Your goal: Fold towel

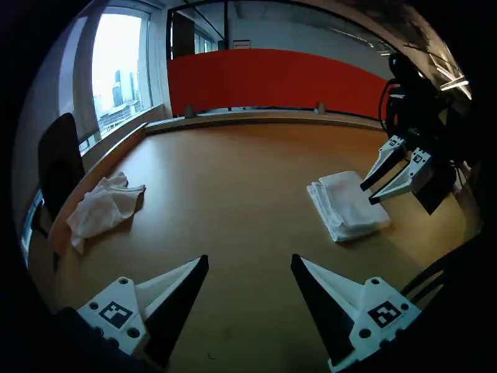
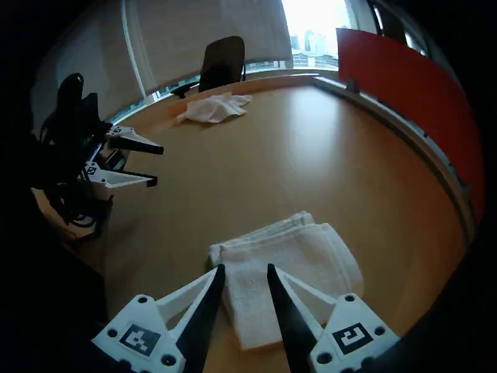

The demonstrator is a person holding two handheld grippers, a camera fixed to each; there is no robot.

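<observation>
The left gripper (image 1: pixel 248 261) has its fingers spread wide over the bare table (image 1: pixel 236 180) and holds nothing. The right gripper (image 2: pixel 243 268) has its fingers a narrow gap apart, with the tips over the near edge of the folded towel (image 2: pixel 298 261). Nothing is pinched, and I cannot tell whether they touch it. Far across the table a crumpled towel (image 2: pixel 214 107) lies near the edge, with a chair (image 2: pixel 222 59) behind it.

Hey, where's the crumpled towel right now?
In the left gripper view, the crumpled towel lies at the table's left edge beside the chair, well apart from the folded towel on the right.
</observation>
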